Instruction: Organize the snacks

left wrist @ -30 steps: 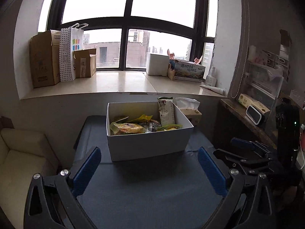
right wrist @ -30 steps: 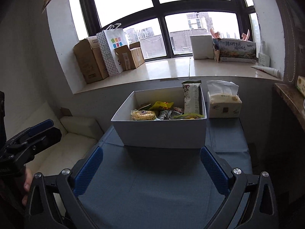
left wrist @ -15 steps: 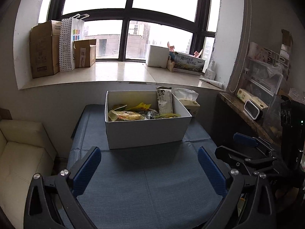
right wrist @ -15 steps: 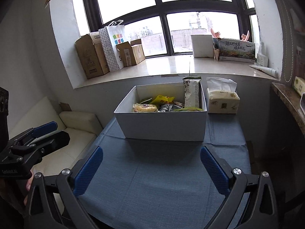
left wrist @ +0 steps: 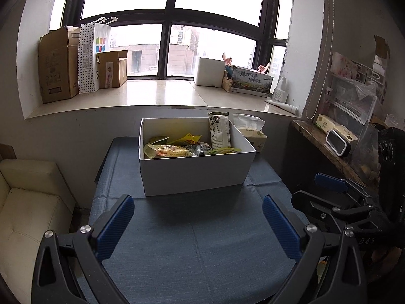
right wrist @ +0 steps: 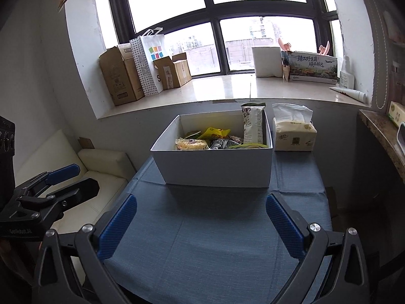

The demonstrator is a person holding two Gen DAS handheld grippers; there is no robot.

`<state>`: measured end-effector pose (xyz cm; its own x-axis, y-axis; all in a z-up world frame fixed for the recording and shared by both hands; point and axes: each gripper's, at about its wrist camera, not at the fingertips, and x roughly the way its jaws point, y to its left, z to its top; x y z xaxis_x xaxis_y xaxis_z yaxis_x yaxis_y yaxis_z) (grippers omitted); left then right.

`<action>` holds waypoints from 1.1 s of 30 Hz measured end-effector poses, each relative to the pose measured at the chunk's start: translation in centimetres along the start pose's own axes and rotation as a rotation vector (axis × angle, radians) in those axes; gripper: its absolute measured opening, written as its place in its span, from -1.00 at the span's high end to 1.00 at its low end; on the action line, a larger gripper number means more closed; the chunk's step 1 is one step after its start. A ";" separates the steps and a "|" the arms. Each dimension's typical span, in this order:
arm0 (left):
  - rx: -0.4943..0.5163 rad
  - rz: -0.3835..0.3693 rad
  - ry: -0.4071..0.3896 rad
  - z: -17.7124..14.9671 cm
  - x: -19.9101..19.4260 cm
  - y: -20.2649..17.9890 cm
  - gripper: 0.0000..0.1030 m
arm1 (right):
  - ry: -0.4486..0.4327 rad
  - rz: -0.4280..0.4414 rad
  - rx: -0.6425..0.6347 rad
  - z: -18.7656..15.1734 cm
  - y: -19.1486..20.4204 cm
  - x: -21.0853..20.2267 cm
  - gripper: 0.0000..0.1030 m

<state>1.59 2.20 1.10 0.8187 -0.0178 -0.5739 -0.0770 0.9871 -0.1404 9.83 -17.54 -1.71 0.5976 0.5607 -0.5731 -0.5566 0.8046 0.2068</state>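
A white box (left wrist: 195,177) (right wrist: 215,167) stands at the far end of the blue-clothed table (left wrist: 197,248) (right wrist: 215,248). It holds several snack packets: a yellow packet (left wrist: 167,151) (right wrist: 192,144) lying flat and a tall white packet (left wrist: 219,130) (right wrist: 254,122) upright at the right. My left gripper (left wrist: 197,217) hangs open over the table's near part, well short of the box, nothing between its blue pads. My right gripper (right wrist: 201,215) is open and empty too, beside the left one. Each shows in the other's view: the right gripper (left wrist: 334,190), the left gripper (right wrist: 60,179).
A tissue box (left wrist: 253,136) (right wrist: 295,135) sits right of the white box. A cream sofa (left wrist: 27,207) (right wrist: 101,167) lies left of the table. A stone-topped shelf (left wrist: 329,149) with small items is at the right. Cardboard boxes (left wrist: 60,63) line the windowsill.
Both grippers have pulled back and risen from the box, which looks smaller and farther away. More of the table cloth shows. Both stay open.
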 end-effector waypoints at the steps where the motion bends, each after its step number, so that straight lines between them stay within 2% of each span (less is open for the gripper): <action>1: -0.001 -0.004 0.004 0.0 0.1 0.0 -1.00 | -0.002 0.001 -0.001 0.0 0.1 -0.1 -1.00; 33: -0.005 -0.016 0.014 -0.5 0.4 0.3 -1.00 | -0.008 -0.002 -0.021 -0.1 0.6 -0.4 -1.00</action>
<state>1.62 2.37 0.44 0.8116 -0.0360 -0.5830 -0.0668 0.9858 -0.1539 9.21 -17.31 -1.38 0.6033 0.5609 -0.5669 -0.5674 0.8014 0.1890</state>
